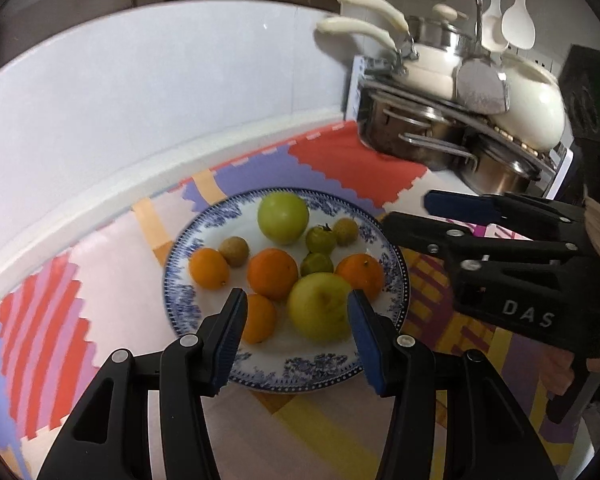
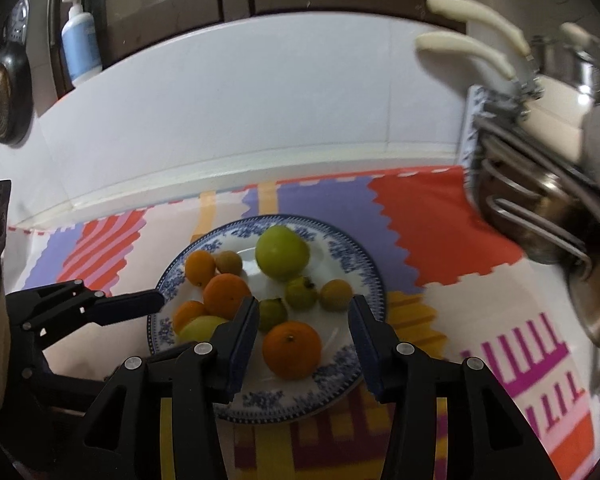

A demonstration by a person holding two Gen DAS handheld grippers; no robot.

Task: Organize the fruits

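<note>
fruits sit on the blue-patterned plate (image 1: 392,268) at frame centre. we hold our left gripper (image 1: 296,328) part open over the near green apple (image 1: 320,306), and our right gripper (image 2: 304,336) part open above an orange (image 2: 292,350), gripping nothing.

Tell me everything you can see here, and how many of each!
plate: one, white with a blue pattern, on the mat
oranges: four, orange, on the plate
big green fruits: two, yellow-green, one at the far side of the plate, one at the near side
small green fruits: two, green, middle of the plate
small brownish fruits: two, tan, on the plate
mat: one, many colours, under the plate
pots and pans: a stack, steel and cream, far right; too jumbled to count
soap bottle: one, blue and white, on the ledge, far left
left claw: one, black with blue pads, open over the plate
right claw: one, black with blue pads, open over the plate
</note>
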